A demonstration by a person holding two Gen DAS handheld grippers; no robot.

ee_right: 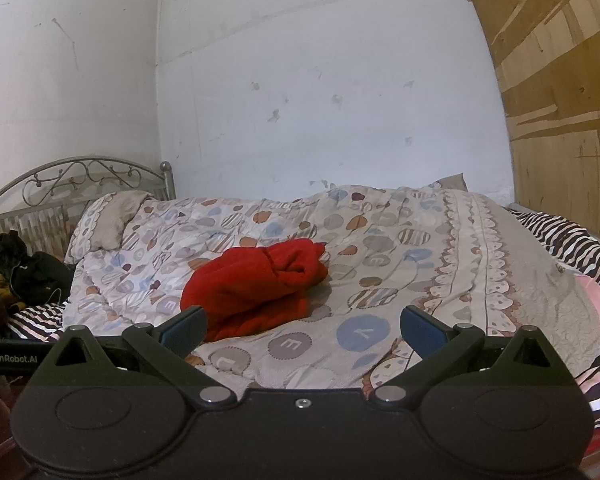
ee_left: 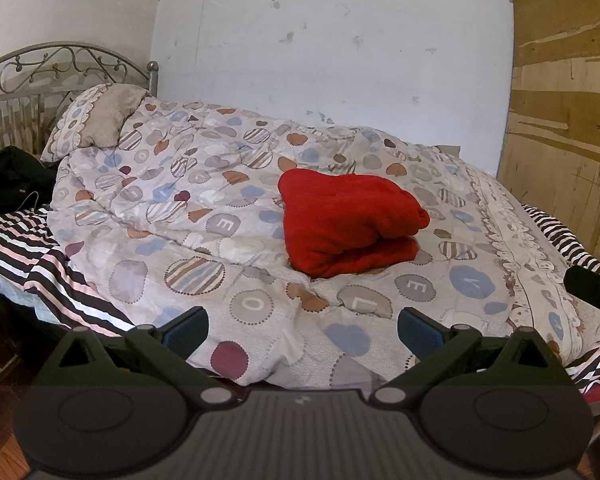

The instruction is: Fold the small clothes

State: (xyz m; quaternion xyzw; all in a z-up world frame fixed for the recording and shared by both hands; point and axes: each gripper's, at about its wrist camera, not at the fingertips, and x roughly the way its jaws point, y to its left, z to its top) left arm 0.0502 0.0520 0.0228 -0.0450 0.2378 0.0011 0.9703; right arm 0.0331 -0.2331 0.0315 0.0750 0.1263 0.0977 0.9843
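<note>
Left tool (ee_left: pixel 302 330): jaws spread wide, holding nothing, over the quilt's near edge.
Right tool (ee_right: pixel 303 330): jaws spread wide, holding nothing.
Red garment (ee_left: pixel 348 222): folded in a thick bundle, lying mid-quilt (ee_left: pixel 180 208), at 12 o'clock from the left tool, at 11 o'clock from the right.
Pillow (ee_left: pixel 100 120): 10 o'clock, by the headboard (ee_left: pixel 60 60).

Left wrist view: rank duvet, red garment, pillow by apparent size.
1. duvet, by far the largest.
2. red garment.
3. pillow, smallest as seen, but it lies farther back and partly under the duvet, so true size is unsure.
</note>
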